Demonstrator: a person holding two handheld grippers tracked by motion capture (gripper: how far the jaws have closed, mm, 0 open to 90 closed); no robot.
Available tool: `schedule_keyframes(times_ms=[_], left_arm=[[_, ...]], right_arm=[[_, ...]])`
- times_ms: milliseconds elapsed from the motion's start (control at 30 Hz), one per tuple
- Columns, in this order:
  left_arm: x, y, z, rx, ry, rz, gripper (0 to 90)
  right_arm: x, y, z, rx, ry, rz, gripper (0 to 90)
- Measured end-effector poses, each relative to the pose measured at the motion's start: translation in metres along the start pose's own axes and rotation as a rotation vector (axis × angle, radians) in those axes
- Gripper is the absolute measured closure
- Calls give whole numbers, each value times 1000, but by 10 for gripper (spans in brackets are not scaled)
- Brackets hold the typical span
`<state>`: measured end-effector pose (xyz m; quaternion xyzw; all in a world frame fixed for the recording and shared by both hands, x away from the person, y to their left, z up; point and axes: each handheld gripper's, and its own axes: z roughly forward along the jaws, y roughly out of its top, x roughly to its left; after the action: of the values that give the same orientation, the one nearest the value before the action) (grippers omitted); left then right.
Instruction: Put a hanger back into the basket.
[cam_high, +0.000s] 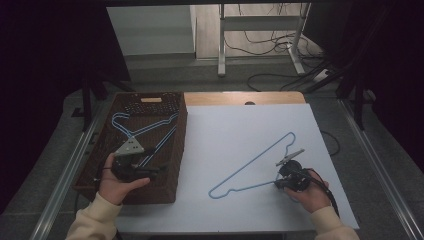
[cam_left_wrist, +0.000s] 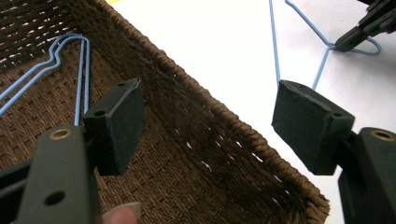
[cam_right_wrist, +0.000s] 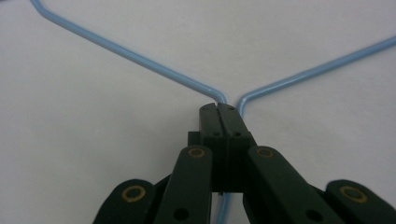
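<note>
Blue wire hanger (cam_high: 255, 167) lies flat on the white desk (cam_high: 235, 135), centre-right of frame; right claw (cam_right_wrist: 218, 111) is clamped on its neck. Left claw (cam_left_wrist: 208, 119) gapes wide, empty, over the brown wicker basket (cam_high: 176, 165), lower left, holding more blue hangers (cam_high: 142, 127). Likely step: pick-up. Next: lift, carry left to basket.

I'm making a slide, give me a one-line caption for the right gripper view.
Right gripper shut on the neck of a thin blue wire hanger lying flat on a white table surface.
</note>
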<state>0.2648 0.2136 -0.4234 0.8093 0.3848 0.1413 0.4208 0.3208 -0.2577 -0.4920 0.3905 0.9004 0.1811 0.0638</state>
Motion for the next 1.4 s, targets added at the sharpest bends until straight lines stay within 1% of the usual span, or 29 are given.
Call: schedule_keyframes(times_ms=[33, 67, 100, 133, 200, 300, 367, 433, 467, 500, 567, 633, 700, 767, 800, 900, 967, 1067, 1100, 1200, 1233, 1333, 1367, 1400], left_arm=[[0, 0, 0, 0, 0, 0, 254], [0, 0, 0, 0, 0, -1, 254], [0, 0, 0, 0, -1, -1, 254], [0, 0, 0, 0, -1, -1, 254], [0, 0, 1, 1, -2, 0, 254], [-1, 1, 2, 3, -4, 2, 254], [-1, 1, 3, 4, -5, 4, 254], [-1, 1, 3, 5, -7, 5, 254], [-2, 1, 4, 5, -7, 4, 254], [-2, 1, 4, 6, -8, 4, 254], [-3, 1, 5, 11, -9, 10, 254], [-5, 1, 7, 12, -12, 13, 254], [-8, 2, 8, 15, -15, 23, 254], [-13, 4, 9, 16, -20, 34, 254], [-15, 6, 10, 17, -23, 42, 254], [-26, 12, 16, 22, -40, 72, 254], [-36, 17, 23, 29, -57, 95, 254], [-54, 25, 39, 60, -92, 144, 253], [-59, 26, 43, 69, -101, 156, 253], [-78, 30, 63, 111, -136, 189, 251], [-85, 31, 73, 129, -148, 200, 251], [-99, 34, 97, 177, -175, 222, 254], [-105, 36, 107, 198, -185, 234, 256], [-108, 36, 113, 205, -192, 236, 257]], right_arm=[[0, -2, -5, -19, -4, 3, 848], [0, -3, -8, -22, -11, 2, 823], [0, -6, -11, -21, -34, 3, 771], [0, -8, -13, -18, -43, 8, 763], [-1, -13, -13, -6, -40, 27, 736], [-3, -17, -10, 31, -50, 49, 705], [-2, -18, -7, 42, -52, 52, 704], [0, -16, -7, 57, -69, 47, 714], [1, -15, -7, 62, -76, 46, 730], [4, -13, -6, 72, -90, 43, 763], [9, -10, -5, 95, -97, 36, 832], [11, -8, -4, 116, -105, 49, 848], [8, -7, -4, 116, -85, 81, 853], [6, -8, -5, 106, -74, 89, 855], [5, -9, -5, 103, -68, 85, 855], [2, -9, -6, 100, -48, 96, 855], [3, -7, -6, 99, -39, 96, 856], [5, -3, -11, 97, -38, 79, 856], [6, -2, -12, 97, -46, 72, 856], [7, 1, -16, 86, -46, 64, 857], [7, 2, -17, 86, -45, 62, 857], [8, 3, -19, 82, -50, 56, 858], [9, 4, -20, 81, -50, 58, 858], [9, 4, -20, 80, -50, 57, 858]])
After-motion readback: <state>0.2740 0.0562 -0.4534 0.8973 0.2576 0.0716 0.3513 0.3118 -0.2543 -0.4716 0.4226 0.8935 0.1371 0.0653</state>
